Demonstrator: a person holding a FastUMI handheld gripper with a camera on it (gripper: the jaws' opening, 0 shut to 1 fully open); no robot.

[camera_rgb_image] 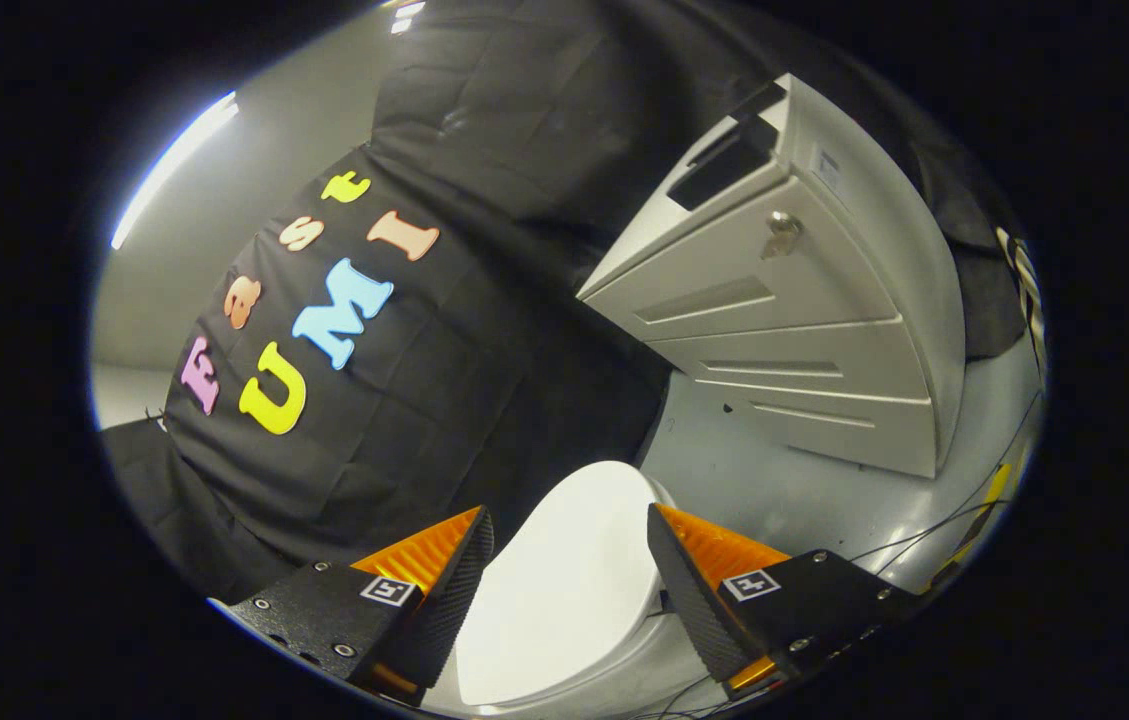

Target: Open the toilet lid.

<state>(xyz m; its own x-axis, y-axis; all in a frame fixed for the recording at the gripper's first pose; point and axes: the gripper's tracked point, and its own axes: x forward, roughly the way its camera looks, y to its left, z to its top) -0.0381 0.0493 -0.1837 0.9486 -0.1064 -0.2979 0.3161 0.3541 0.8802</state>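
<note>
toilet lid (564, 580): near end cut off below the fingers; both flanks covered by the gripper (570, 545) (fingers spread, touching nothing)
drawer cabinet (804, 330): label unreadable, too small

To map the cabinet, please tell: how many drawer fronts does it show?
3 drawer fronts on the cabinet beyond the open jaws: top, middle, bottom. None looks hidden.

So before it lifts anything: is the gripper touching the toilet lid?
Cannot tell. In the gripper view the open gripper frames the closed lid, with no contact or gap plainly shown.
</note>
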